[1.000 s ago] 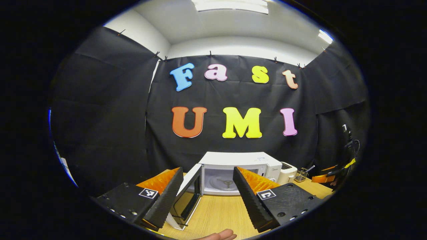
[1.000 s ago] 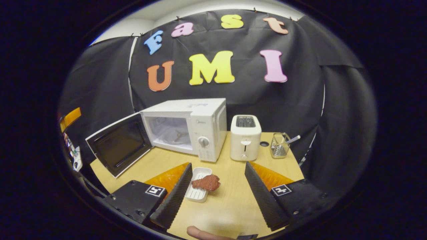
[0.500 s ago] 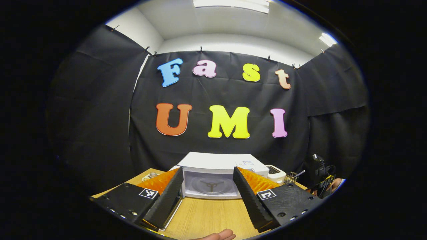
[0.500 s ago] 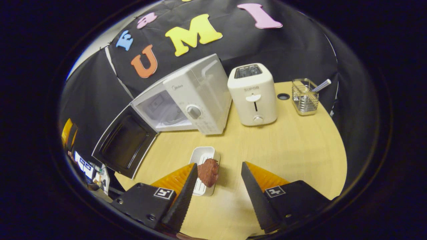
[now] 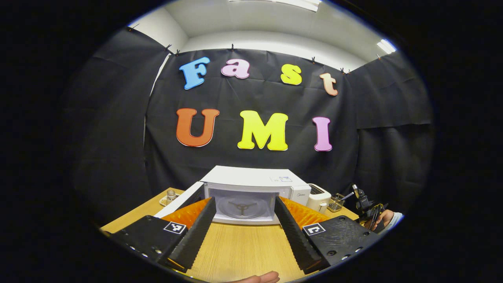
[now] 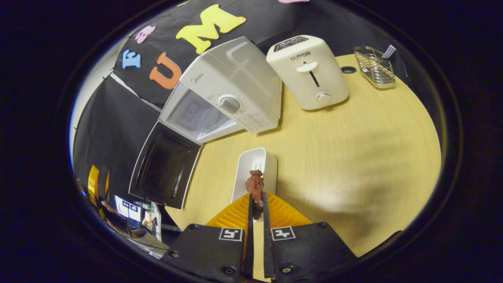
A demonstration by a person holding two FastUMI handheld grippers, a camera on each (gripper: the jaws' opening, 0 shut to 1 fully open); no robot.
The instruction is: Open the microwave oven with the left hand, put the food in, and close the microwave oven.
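Since half a second ago the right gripper [image 6: 256,204] has closed its fingers on the brown piece of meat [image 6: 255,188] over the white tray [image 6: 255,165]. Left gripper [image 5: 244,224], fingers wide apart, faces the microwave oven [image 5: 251,194], door [image 6: 165,165] swung open.
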